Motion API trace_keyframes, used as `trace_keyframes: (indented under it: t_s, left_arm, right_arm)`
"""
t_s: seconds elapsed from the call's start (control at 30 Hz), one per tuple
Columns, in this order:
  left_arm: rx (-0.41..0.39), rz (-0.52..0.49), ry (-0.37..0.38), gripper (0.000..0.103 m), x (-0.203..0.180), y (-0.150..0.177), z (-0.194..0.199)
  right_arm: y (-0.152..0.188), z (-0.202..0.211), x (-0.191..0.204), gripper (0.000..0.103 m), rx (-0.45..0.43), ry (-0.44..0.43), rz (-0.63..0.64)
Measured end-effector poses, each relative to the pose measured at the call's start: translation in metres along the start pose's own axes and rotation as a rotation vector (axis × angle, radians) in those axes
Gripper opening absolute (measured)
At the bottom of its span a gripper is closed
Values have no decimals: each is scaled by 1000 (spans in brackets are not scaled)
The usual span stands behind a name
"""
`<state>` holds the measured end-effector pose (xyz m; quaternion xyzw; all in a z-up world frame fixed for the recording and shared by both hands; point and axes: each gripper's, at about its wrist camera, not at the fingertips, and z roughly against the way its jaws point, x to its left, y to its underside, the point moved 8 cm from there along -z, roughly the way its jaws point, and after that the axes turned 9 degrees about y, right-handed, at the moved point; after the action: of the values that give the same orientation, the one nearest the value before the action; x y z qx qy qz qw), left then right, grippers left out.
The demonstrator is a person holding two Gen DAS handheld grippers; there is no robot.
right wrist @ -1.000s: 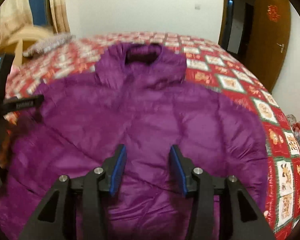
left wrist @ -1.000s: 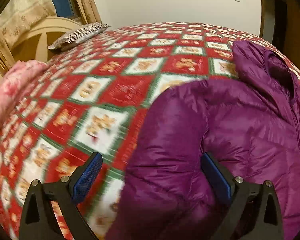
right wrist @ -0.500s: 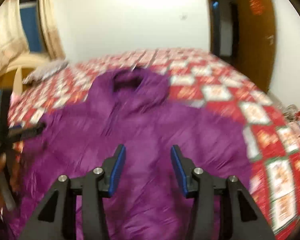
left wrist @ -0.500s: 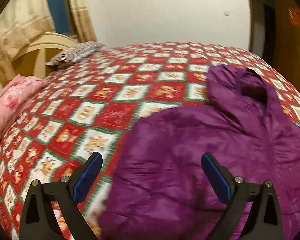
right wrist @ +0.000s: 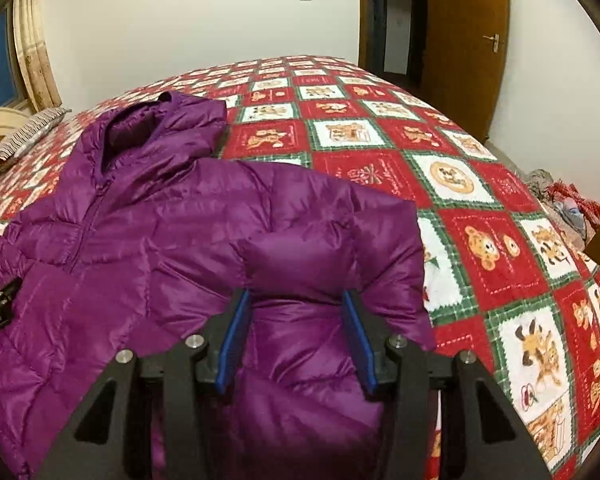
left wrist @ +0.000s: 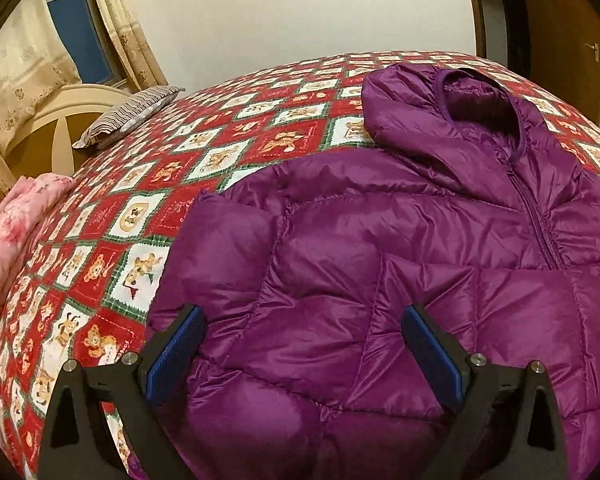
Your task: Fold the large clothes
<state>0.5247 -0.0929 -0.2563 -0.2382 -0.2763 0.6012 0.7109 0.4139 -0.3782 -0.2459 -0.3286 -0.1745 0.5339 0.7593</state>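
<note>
Jacket (left wrist: 380, 264) lies zipped, face up on bed (left wrist: 148, 208), sleeves folded in. Left claw (left wrist: 302, 354) open wide, right claw (right wrist: 298, 338) part-open; both empty above it, likely lining up the next fold.

Bare bedspread (right wrist: 480, 184) is lying open right of the jacket (right wrist: 172, 248); on the left, a pink blanket (left wrist: 16, 232) and pillow (left wrist: 128, 114) are crowding the bed's edge.

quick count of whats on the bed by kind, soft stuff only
purple puffer jacket: 1
striped pillow: 1
pink floral bundle: 1
total: 3, all lying on the red teddy-bear bedspread
</note>
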Motion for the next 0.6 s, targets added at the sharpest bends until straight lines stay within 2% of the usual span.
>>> trace_keyframes:
  t_s: [0.6]
  left_arm:
    - [0,-8,-21,101,-1,1,-4]
  right_arm:
    - [5,-4,4,51,-5,18,19]
